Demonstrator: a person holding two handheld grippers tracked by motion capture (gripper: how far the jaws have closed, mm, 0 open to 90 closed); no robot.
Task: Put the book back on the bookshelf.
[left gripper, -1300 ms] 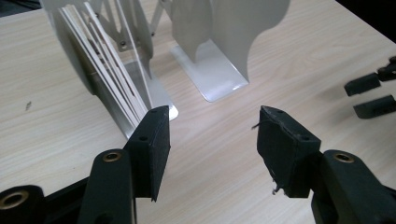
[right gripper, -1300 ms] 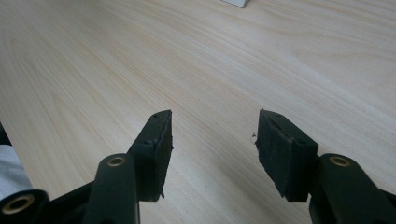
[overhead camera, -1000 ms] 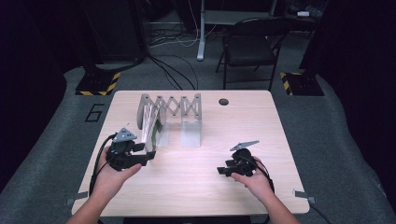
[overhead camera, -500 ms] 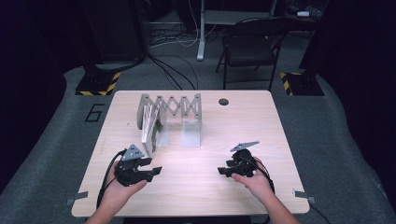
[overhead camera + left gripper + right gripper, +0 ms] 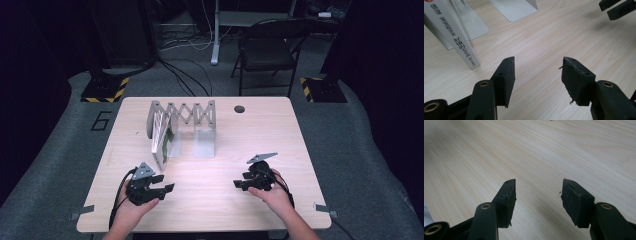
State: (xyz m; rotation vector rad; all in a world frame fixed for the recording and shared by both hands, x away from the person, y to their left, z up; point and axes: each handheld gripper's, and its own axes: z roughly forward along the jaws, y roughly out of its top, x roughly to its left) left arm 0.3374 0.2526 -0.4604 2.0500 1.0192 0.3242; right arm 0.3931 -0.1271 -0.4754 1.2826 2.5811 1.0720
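A grey metal expanding book rack (image 5: 197, 112) stands at the back left of the wooden table (image 5: 260, 140). A thin white book (image 5: 161, 137) with a printed spine (image 5: 454, 32) stands upright at the rack's left end. My left gripper (image 5: 165, 183) is low over the table in front of the book, a short way from it. Its jaws are open (image 5: 537, 62) with only bare wood between them. My right gripper (image 5: 240, 181) rests at the front right, also open (image 5: 538, 182) over bare wood, and its jaws (image 5: 619, 7) show at the top right of the left gripper view.
A flat divider plate (image 5: 204, 142) of the rack lies on the table right of the book (image 5: 514, 8). A round cable hole (image 5: 239, 109) sits near the table's far edge. A black folding chair (image 5: 270, 50) stands beyond the table.
My left gripper has come down and back toward the front edge, away from the book and rack. The right gripper has stayed where it was.
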